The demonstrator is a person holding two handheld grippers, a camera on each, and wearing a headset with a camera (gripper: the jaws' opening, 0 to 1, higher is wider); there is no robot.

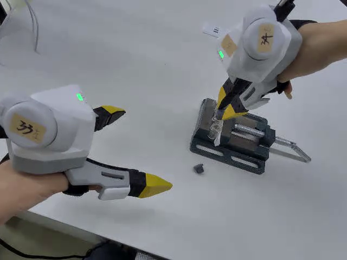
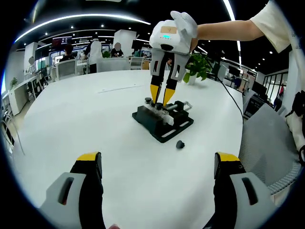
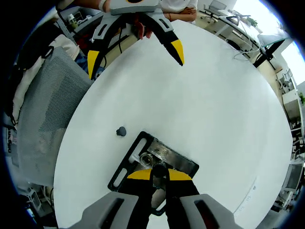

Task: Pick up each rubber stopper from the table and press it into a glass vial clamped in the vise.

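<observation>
A black bench vise point(image 1: 255, 154) stands on the white table and clamps a clear glass vial point(image 1: 215, 129) upright at its near end. My right gripper point(image 1: 225, 110) hovers right over the vial, shut on a dark rubber stopper point(image 3: 158, 169) held between its yellow tips; the vial's mouth point(image 3: 144, 159) lies just beyond them. A loose dark stopper point(image 1: 199, 168) lies on the table in front of the vise point(image 2: 162, 121), and it is seen as a small dark lump point(image 2: 180, 144) from the left side. My left gripper point(image 1: 135, 149) stands open at the lower left, nothing between its fingers point(image 2: 88, 164).
The vise's screw handle point(image 1: 293, 146) sticks out to the right. A small paper label point(image 1: 211, 30) lies at the back. A thin cable point(image 1: 33, 27) loops at the far left. A mesh chair point(image 3: 52, 90) stands beside the table's edge.
</observation>
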